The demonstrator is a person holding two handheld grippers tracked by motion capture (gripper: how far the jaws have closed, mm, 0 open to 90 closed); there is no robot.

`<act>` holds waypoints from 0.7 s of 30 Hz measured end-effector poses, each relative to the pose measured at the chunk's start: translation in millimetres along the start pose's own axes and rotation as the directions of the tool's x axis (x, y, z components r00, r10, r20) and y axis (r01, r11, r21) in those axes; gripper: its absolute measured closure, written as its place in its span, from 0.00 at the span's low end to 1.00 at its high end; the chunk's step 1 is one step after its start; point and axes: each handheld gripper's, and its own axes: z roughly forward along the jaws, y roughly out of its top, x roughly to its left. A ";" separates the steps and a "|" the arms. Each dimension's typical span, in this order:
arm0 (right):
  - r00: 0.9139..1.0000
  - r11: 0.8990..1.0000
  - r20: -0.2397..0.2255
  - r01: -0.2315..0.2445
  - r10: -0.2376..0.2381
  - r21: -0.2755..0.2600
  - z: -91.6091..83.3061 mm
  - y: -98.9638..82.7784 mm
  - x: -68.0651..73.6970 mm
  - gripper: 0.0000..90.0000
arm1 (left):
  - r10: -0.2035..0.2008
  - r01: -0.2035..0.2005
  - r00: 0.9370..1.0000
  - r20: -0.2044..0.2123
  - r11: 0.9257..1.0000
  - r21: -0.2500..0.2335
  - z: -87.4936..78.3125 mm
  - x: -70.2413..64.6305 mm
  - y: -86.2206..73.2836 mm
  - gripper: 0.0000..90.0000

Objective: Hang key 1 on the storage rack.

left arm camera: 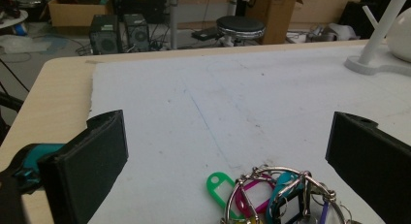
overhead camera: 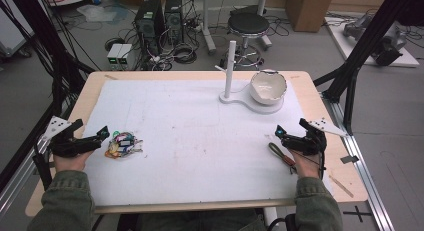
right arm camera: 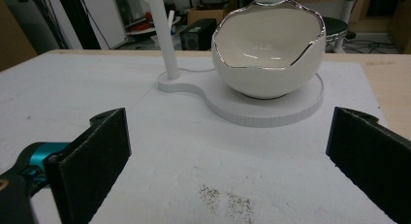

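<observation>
Two grippers rest at the near edge of the white surface (overhead camera: 200, 141), and neither holds anything: the left gripper (overhead camera: 103, 133) has its jaws spread wide apart, as the left gripper view shows with bare mat between them, and the right gripper (overhead camera: 278, 131) likewise stands with its jaws wide apart and nothing between them. A bunch of keyrings with coloured tags (overhead camera: 123, 144) lies on the surface just beside the left gripper, towards the middle of the mat; in the left gripper view the same bunch (left arm camera: 276, 195) sits low between the jaws and slightly ahead of them, not yet enclosed. Far across the surface, on the right, a white egg-shaped bowl (overhead camera: 268, 87) with a silvery jagged rim sits on a white stand with an upright peg post (overhead camera: 229, 66). A pair of pliers (overhead camera: 281, 154) lies just beside the right gripper. Judging by this, the work is at its opening step, the reach for the keyrings. The next move calls for the left gripper to ease forward and down until the rings lie squarely between the jaws, then close on metal rather than on a loose tag.
</observation>
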 end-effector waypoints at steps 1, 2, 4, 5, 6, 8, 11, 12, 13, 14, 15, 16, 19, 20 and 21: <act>1.000 1.000 0.002 -0.001 0.001 0.002 0.1 0.0 0.0 0.01 | -0.002 0.002 1.000 0.001 1.000 -0.001 0.1 -0.1 0.0 0.02; 1.000 1.000 0.004 -0.009 0.009 0.008 0.0 -0.1 0.5 0.01 | -0.002 0.002 1.000 0.002 1.000 -0.002 0.0 -0.1 0.0 0.02; 1.000 1.000 0.006 0.003 -0.003 0.005 0.2 -0.2 -0.3 0.01 | -0.001 0.001 1.000 0.001 1.000 0.001 0.0 0.1 -0.2 0.02; 1.000 1.000 0.006 0.003 -0.003 0.005 0.2 -0.2 -0.3 0.01 | -0.002 0.002 1.000 0.002 1.000 0.000 0.0 0.2 -0.2 0.02; 1.000 1.000 0.003 -0.002 0.002 0.006 -0.2 -0.2 -0.2 0.01 | -0.003 0.003 1.000 0.002 1.000 -0.001 0.0 0.2 -0.3 0.02; 1.000 1.000 0.000 -0.004 0.004 0.006 -0.5 -0.2 -0.1 0.01 | -0.005 0.005 1.000 0.000 1.000 -0.001 0.0 0.1 -0.3 0.02; 1.000 1.000 0.006 0.001 -0.001 0.004 -0.3 -0.1 -1.0 0.01 | -0.010 0.010 1.000 0.005 1.000 -0.001 0.6 -0.2 -0.6 0.02; 1.000 1.000 0.007 -0.003 0.003 0.005 -0.4 -0.1 -0.9 0.01 | -0.011 0.011 1.000 0.005 1.000 0.001 0.7 -0.3 -0.7 0.02; 1.000 1.000 0.003 -0.008 0.008 0.006 -1.0 -0.2 -0.8 0.01 | -0.011 0.011 1.000 0.004 1.000 0.000 0.9 -0.6 -0.9 0.02; 1.000 1.000 0.002 -0.011 0.011 0.006 -1.2 -0.2 -0.7 0.01 | -0.009 0.009 1.000 0.004 1.000 0.003 1.0 -0.9 -1.0 0.02; 1.000 1.000 0.002 -0.013 0.013 0.007 -1.1 -0.1 -0.8 0.01 | -0.009 0.009 1.000 0.004 1.000 0.003 1.0 -0.9 -1.0 0.02; 1.000 1.000 0.003 -0.021 0.021 0.014 -1.3 0.2 -0.2 0.01 | -0.009 0.009 1.000 0.004 1.000 0.004 1.2 -1.4 -1.1 0.02; 1.000 1.000 0.012 -0.015 0.015 0.015 -2.2 1.5 -0.5 0.01 | -0.007 0.007 1.000 0.002 1.000 0.004 1.4 -1.8 -1.4 0.02; 1.000 1.000 0.014 -0.020 0.020 0.023 -3.1 2.1 -0.6 0.01 | -0.008 0.008 1.000 0.001 1.000 0.003 1.4 -1.9 -1.5 0.02; 1.000 1.000 0.014 -0.020 0.020 0.023 -3.1 2.1 -0.6 0.01 | -0.008 0.008 1.000 0.001 1.000 0.004 1.3 -1.9 -1.4 0.02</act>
